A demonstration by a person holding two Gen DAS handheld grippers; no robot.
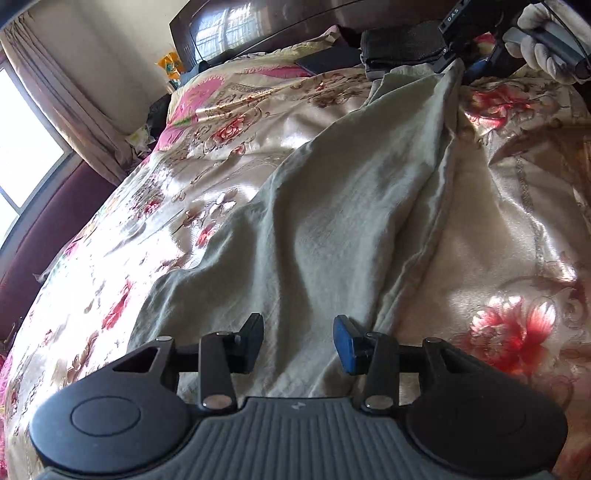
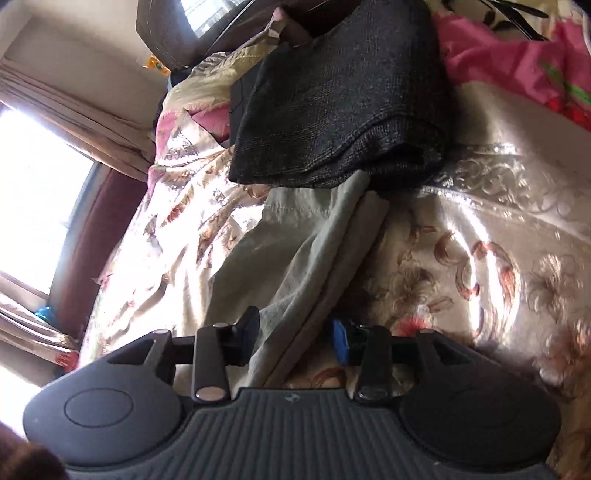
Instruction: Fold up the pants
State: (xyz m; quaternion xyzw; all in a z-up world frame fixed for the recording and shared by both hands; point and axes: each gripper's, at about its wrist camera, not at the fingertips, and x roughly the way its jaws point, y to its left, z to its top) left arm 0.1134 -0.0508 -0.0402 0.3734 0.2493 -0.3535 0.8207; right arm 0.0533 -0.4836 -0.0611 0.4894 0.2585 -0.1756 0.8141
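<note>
Pale grey-green pants (image 1: 332, 206) lie lengthwise on a floral bedspread (image 1: 184, 155), running from my left gripper to the far end. My left gripper (image 1: 298, 341) is open, its jaws straddling the near end of the pants. My right gripper (image 1: 461, 48), held by a gloved hand, is at the far end of the pants. In the right wrist view the right gripper (image 2: 295, 338) is open, with a folded edge of the pants (image 2: 306, 258) running between its jaws.
A folded dark grey garment (image 2: 332, 110) lies just past the far end of the pants, also in the left wrist view (image 1: 402, 44). A dark wooden headboard (image 1: 258, 26) stands behind. A bright window (image 1: 22, 136) with curtains is at left. Pink bedding (image 2: 509, 59) lies at right.
</note>
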